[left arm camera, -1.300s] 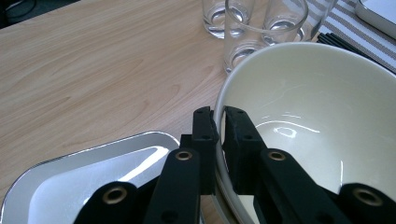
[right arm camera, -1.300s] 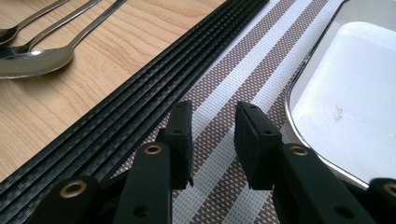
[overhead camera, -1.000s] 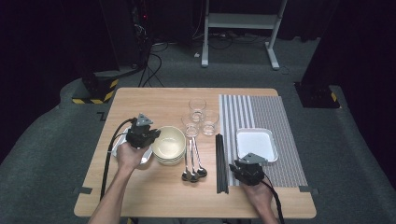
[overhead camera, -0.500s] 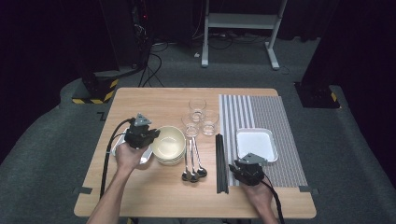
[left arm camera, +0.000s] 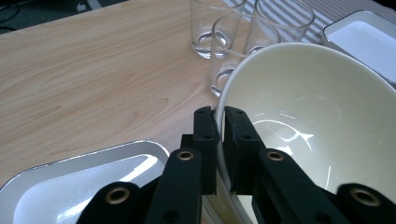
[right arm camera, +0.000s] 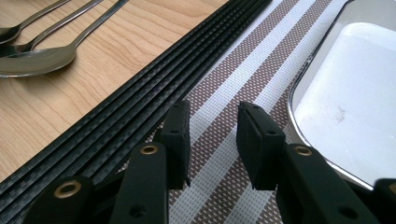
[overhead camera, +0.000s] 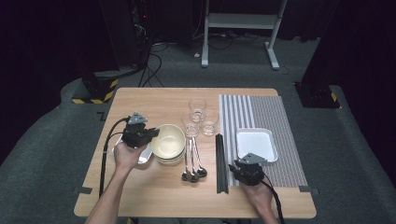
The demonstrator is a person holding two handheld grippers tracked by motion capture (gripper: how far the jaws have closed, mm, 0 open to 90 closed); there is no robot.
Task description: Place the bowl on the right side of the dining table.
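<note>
Left tool (left arm camera: 219, 140) pinches the cream ceramic bowl's (left arm camera: 308, 116) rim, clear up close, beside the clear glasses (overhead camera: 198, 119); right tool (right arm camera: 212, 140) hovers spread above the striped woven placemat (right arm camera: 243, 88).

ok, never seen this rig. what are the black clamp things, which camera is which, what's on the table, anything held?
No robot here: a person holds a two-jaw gripper in each hand. The high view looks down from above the table; the other two cameras ride on the grippers and look along their jaws. The left gripper is clamped on the rim of the top cream bowl of a stack, beside a white tray. The right gripper is open and empty over the striped placemat. Also on the wooden table: three glasses, three spoons, black chopsticks and a second white tray.
</note>
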